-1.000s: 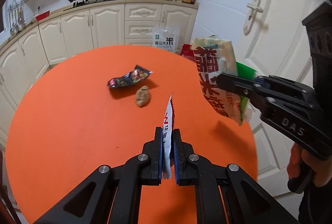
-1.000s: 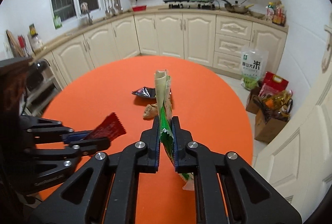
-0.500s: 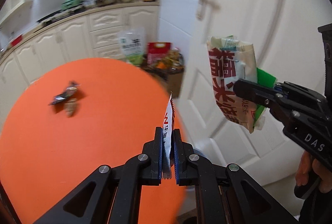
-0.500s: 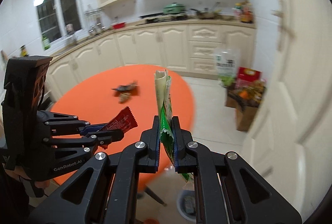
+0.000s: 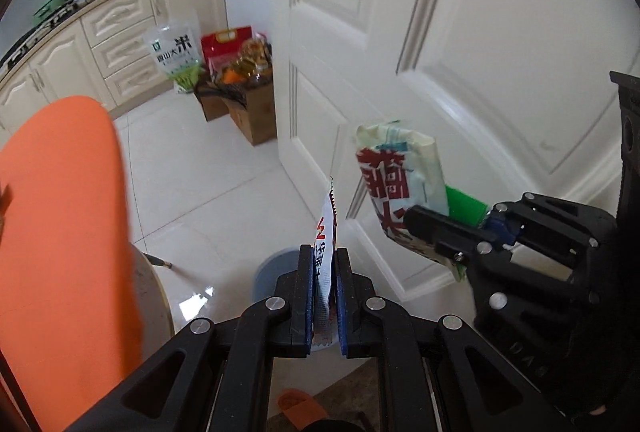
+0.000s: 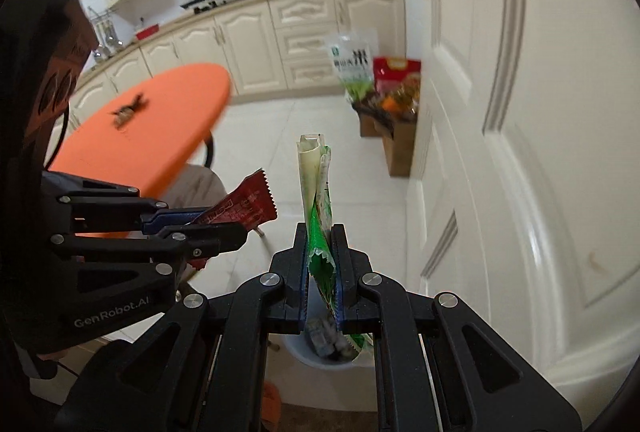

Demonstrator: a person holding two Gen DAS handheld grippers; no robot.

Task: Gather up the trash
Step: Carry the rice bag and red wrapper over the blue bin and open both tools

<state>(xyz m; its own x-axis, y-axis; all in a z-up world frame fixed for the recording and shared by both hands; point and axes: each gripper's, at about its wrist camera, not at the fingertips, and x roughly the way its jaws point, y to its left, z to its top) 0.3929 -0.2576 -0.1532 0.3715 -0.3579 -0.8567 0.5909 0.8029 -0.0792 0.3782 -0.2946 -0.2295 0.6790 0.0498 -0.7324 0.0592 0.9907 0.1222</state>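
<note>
1. In the left wrist view the left tongs (image 5: 323,296) are clamped almost fully together on a small red-and-white sachet (image 5: 326,232). Its long axis runs straight up the frame from between the pads, the serrated top edge pointing toward the white door (image 5: 460,44) at the upper middle.
2. In the right wrist view the same sachet (image 6: 244,206) shows its red face with a zigzag end, sticking out of the left tongs (image 6: 208,228) at the middle left and pointing up and to the right.
3. The right tongs (image 6: 322,272) are pressed fully together on a larger green and cream snack wrapper (image 6: 316,200). It stands edge-on, long axis up the frame, its crumpled cream end uppermost and its green tail hanging below the pads.
4. Seen from the left wrist view, that wrapper (image 5: 400,176) shows its broad face at the middle right: cream with large red characters and a green strip along one side, tilted up and left from the right tongs (image 5: 436,236).
5. A pale blue bin (image 6: 332,356) sits on the white tiled floor right below the right tongs at the lower middle, with some scraps inside. In the left wrist view its rim (image 5: 276,260) shows just behind the left tongs.
6. The orange bench (image 6: 152,112) lies at the upper left of the right wrist view with two blurred bits of trash (image 6: 128,110) on it.
7. Cream kitchen cabinets (image 6: 248,32) run along the top.
</note>
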